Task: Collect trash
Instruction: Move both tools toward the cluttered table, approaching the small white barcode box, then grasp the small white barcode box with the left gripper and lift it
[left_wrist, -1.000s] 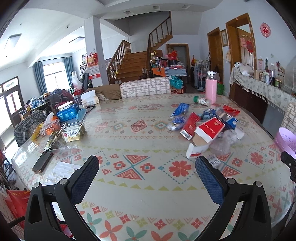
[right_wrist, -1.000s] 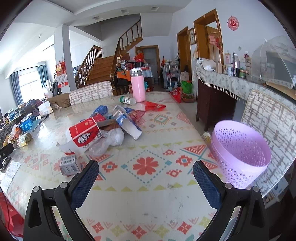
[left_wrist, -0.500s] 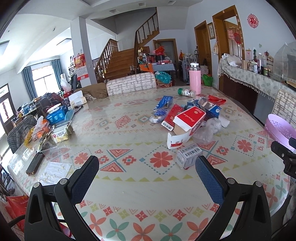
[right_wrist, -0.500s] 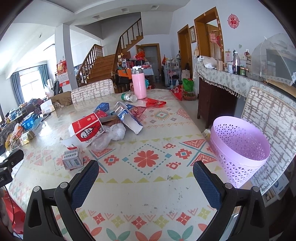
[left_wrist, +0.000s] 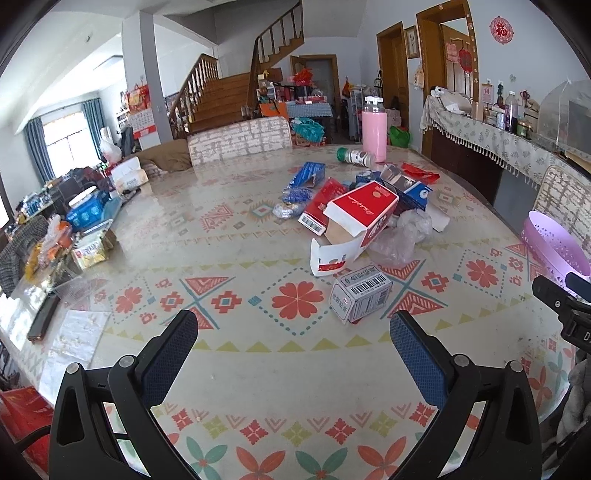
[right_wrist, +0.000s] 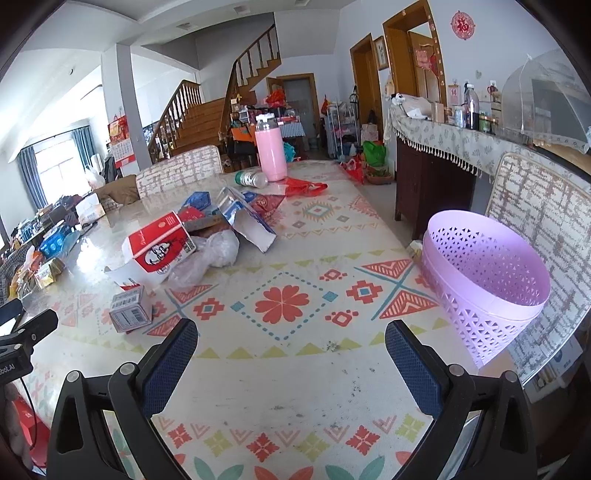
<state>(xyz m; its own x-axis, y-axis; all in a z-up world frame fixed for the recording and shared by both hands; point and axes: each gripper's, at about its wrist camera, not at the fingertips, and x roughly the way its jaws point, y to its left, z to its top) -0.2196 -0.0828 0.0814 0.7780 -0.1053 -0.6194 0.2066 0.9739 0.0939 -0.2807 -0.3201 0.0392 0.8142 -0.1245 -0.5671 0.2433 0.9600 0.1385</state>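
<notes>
**Across the patterned worktop: trash piled mid-table, basket waiting at the edge**

At the 9 o'clock side of the left wrist view, snack packets and a dark flat device lie along the worktop (left_wrist: 229, 362) edge, well apart from the trash. The left gripper (left_wrist: 293, 354) is held wide open with nothing between its pads, hovering low over the cloth. Just beyond it, toward 1 o'clock, a small white barcoded box (left_wrist: 362, 293) lies on its side; it is judged light and stiff, best taken across its two flat long faces. Behind it, at 12 to 1 o'clock, an opened red-and-white carton (left_wrist: 360, 218) sprawls with flaps out, touching a crumpled clear plastic bag (left_wrist: 400, 236). The carton is judged light but crushable, its closed end being the firmer hold; the bag is soft and slippery and is likely to need pinching at a bunched fold. Blue wrappers, a lying bottle and an upright pink flask stand farther back.

The right gripper (right_wrist: 291, 354) is likewise fully spread and empty. At its 2 o'clock a lilac perforated basket (right_wrist: 484, 280) sits at the worktop edge; nothing is seen inside it, so collection appears not yet begun.
</notes>
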